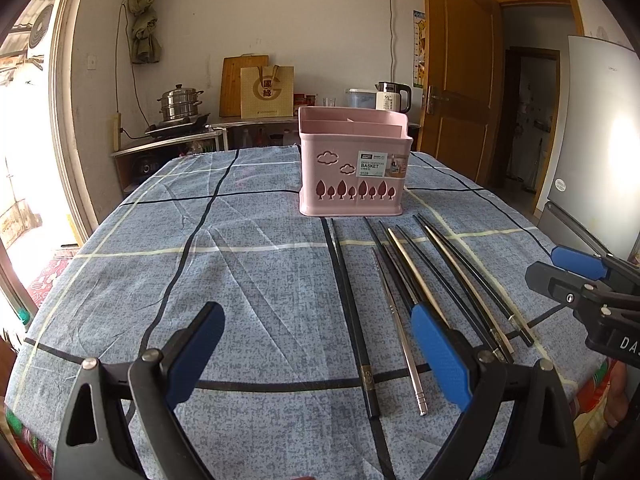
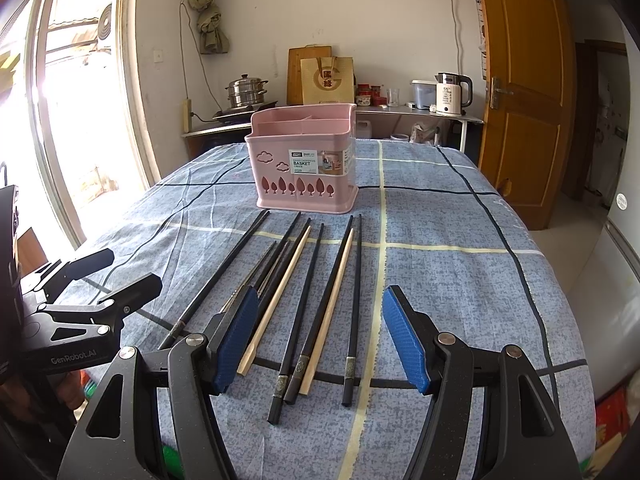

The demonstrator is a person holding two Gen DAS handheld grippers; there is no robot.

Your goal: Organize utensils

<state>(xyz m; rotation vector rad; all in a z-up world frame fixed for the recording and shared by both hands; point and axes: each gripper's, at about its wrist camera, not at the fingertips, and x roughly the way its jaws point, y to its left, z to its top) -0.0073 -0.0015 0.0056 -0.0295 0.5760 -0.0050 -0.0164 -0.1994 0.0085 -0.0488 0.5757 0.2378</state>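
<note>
A pink slotted utensil basket [image 1: 352, 164] [image 2: 304, 160] stands upright and empty near the far side of the blue checked tablecloth [image 1: 240, 280]. In front of it several chopsticks lie loose and roughly parallel: black ones [image 2: 353, 320] [image 1: 354, 320], pale wooden ones [image 2: 276, 300] and a metal one [image 1: 400, 340]. My right gripper [image 2: 320, 300] hovers open above their near ends, holding nothing; in the left wrist view it [image 1: 548, 266] shows at the right edge. My left gripper [image 1: 316, 320] is open and empty, just left of the chopsticks; the right wrist view shows it [image 2: 124, 270] at the left edge.
Behind the table a side counter holds a steamer pot [image 1: 180, 104], a paper bag [image 1: 266, 92] and a kettle [image 1: 394, 98]. A wooden door [image 1: 456, 80] and a fridge [image 1: 600, 140] stand to the right. The table's right edge [image 2: 560, 300] drops off close by.
</note>
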